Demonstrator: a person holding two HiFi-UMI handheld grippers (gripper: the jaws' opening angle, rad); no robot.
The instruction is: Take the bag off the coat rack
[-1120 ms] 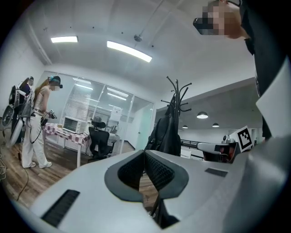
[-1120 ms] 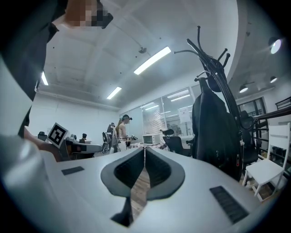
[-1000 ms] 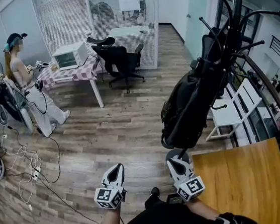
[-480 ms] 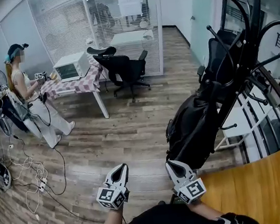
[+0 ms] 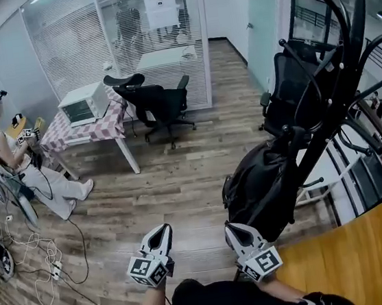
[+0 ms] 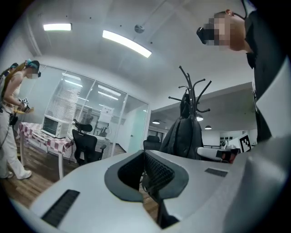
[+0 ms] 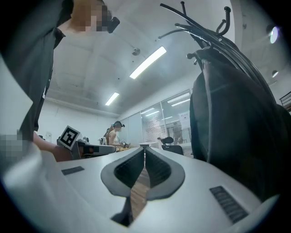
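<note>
Wooden floor (image 5: 161,186), glass partition (image 5: 75,52); bag (image 5: 261,188) hangs on coat rack (image 5: 352,46) ahead; my left gripper (image 5: 161,228) and right gripper (image 5: 230,228) closed, empty.

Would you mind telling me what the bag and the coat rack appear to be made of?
The bag looks like matte black fabric, probably nylon: it sags in soft folds. The coat rack seems black-painted metal tubing: thin curved arms, slight sheen.
</note>
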